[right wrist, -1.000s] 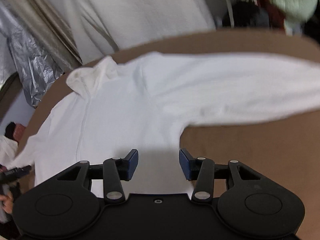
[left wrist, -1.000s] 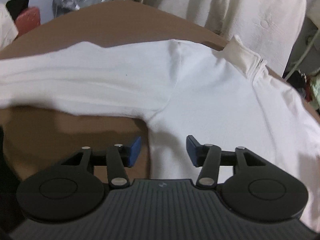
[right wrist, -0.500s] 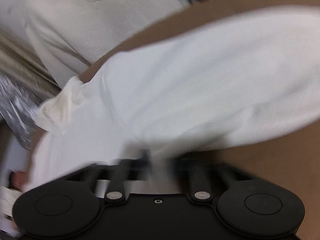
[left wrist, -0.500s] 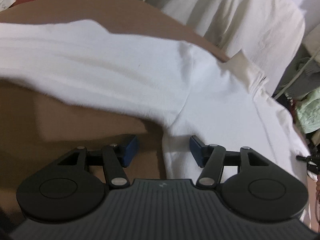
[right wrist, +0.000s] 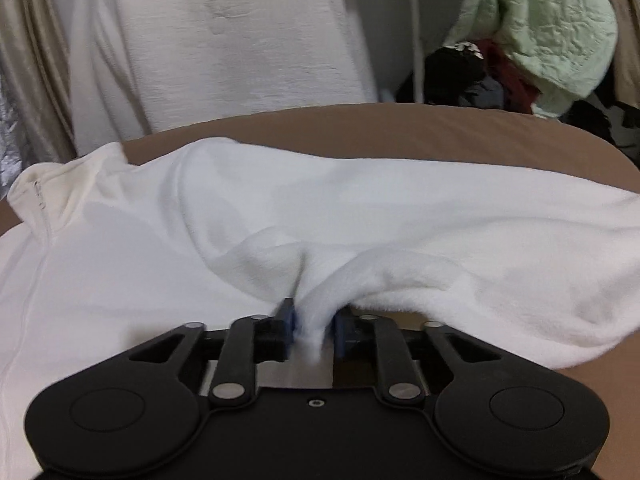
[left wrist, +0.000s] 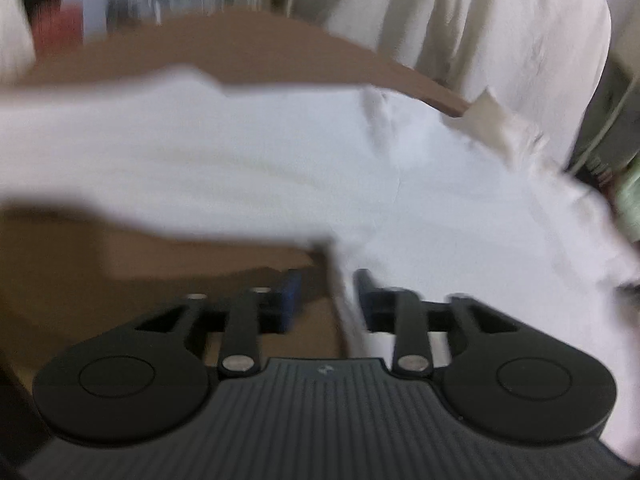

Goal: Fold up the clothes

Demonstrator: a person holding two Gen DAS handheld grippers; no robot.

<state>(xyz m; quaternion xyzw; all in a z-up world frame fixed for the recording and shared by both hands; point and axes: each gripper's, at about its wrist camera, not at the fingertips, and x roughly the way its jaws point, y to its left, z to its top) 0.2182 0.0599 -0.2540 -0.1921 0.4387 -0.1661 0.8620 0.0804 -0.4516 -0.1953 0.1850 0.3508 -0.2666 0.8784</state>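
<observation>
Lying: white fleece top (right wrist: 120,248) flat on brown surface (right wrist: 400,132), collar (right wrist: 52,184) toward the far edge, sleeve (right wrist: 480,216) stretched rightward.
Hidden: hem cut off; left view blurred.
Texture: soft, fuzzy pile.
My right fingers (right wrist: 312,322): pinching underarm fabric.
My left fingers (left wrist: 326,300): apart, straddling the side edge.
</observation>
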